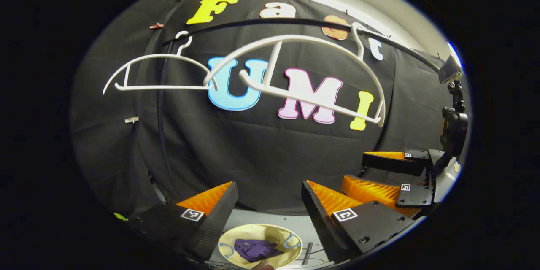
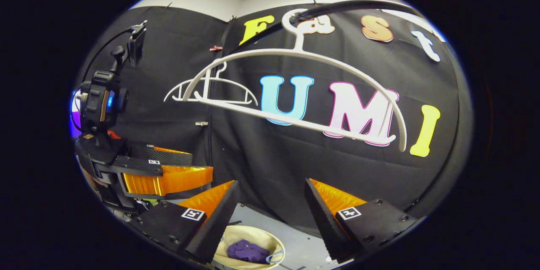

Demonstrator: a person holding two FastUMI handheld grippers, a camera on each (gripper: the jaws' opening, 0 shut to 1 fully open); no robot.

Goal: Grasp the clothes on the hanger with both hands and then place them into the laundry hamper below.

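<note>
Both grippers, left (image 1: 269,209) & right (image 2: 271,206), gape wide w/ nothing held; purple garment (image 1: 255,249) lies in hamper (image 1: 291,236) at frame bottom, 2 hangers (image 1: 295,76) bare, so risk's low: a careless swing could snag a hanger.

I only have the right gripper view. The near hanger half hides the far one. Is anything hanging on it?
Observer: No. In the left gripper view the far hanger is in full sight and bare.
Operator: My finger cuts off the hamper. What's in it?
Observer: The laundry hamper shows nearly its whole rim there, with a purple garment lying inside.
Operator: Is the left hand-held gripper holding anything?
Observer: No. The left hand-held gripper is open, with nothing between its fingers.
</note>
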